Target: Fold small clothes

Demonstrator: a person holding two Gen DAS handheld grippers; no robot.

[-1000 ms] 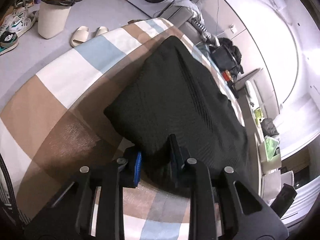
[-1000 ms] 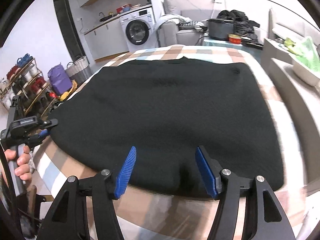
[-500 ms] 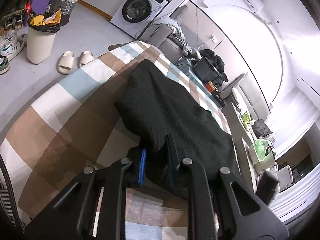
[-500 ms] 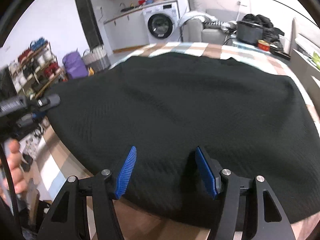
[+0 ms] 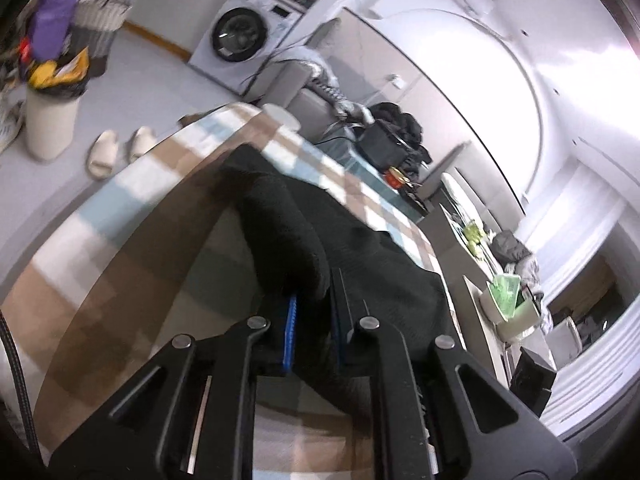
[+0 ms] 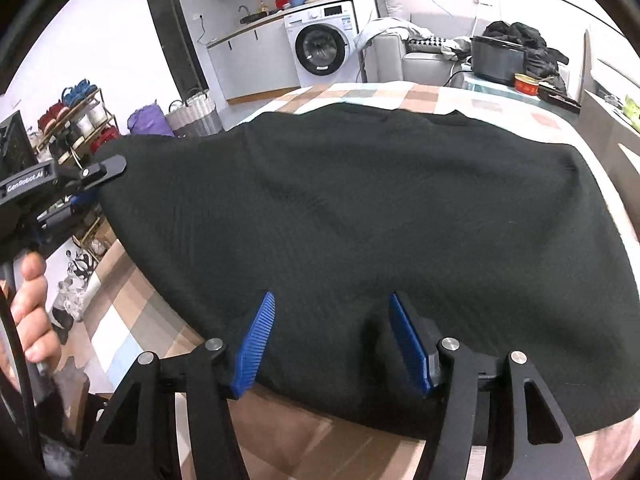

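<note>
The black garment [image 6: 360, 216] lay spread over most of the checked table [image 6: 132, 320], filling the centre of the right wrist view. Its left edge was raised off the cloth at the far left of that frame, where the left gripper [image 6: 86, 184] held it. In the left wrist view, at lower centre, that gripper [image 5: 312, 312] was pinched narrow on a thick roll of the fabric. The right gripper [image 6: 332, 340] stood wide at the bottom of its frame with its blue pads [image 6: 256, 340] over the near hem, gripping nothing.

Only one corner seemed to be held, so the main risk was a skewed fold: if the left side were carried across while the near hem lay free, the fabric could drag, bunch or slide toward the table edge. The bunched roll in the left pinch might also slip out, since thick knit gives under pressure. The left view was blurred, so how much cloth was caught could not be told.

Compared with a second earlier, the left gripper had closed from a loose straddle to a tight pinch and lifted the edge clear. The right gripper had stayed equally wide, while the garment had come to fill more of its frame.
</note>
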